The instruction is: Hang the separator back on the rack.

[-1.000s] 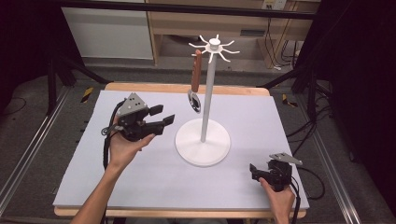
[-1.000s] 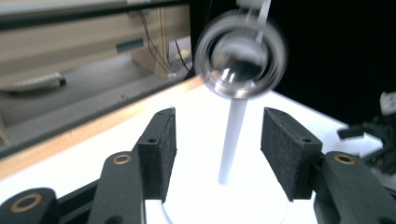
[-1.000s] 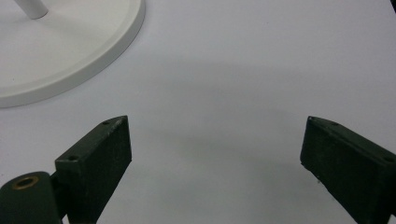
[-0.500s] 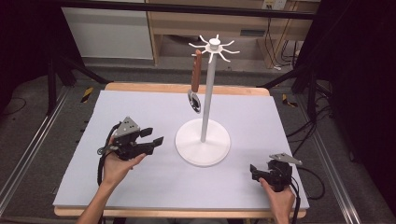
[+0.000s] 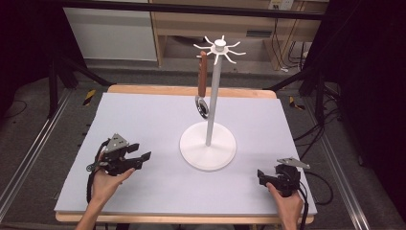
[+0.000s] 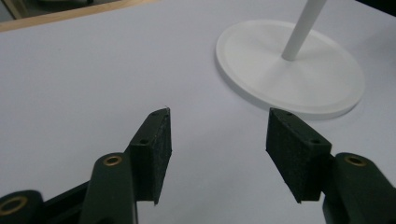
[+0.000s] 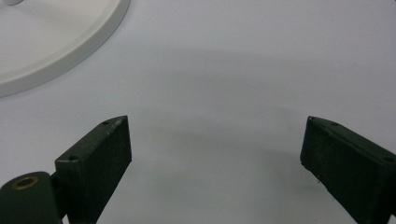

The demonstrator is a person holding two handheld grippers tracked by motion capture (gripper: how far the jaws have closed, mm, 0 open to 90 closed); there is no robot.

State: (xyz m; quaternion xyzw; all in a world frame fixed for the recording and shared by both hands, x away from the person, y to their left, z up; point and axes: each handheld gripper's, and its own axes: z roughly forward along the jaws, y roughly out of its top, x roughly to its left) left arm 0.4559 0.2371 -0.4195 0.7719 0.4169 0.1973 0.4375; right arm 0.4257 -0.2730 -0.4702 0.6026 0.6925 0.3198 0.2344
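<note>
High view: left gripper (image 5: pixel 143 159) and right gripper (image 5: pixel 262 176) flank stand (image 5: pixel 208 146) (fingers spread).

White stand (image 5: pixel 208 148) — brown-handled spoon (image 5: pixel 203 81)

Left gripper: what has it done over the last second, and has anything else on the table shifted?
The left gripper has drawn back from near the stand, toward the person and down to the table's near left. It is open and holds nothing, as before. The right gripper stayed at the near right, open. The stand and the brown-handled spoon hanging from it have not moved.
</note>
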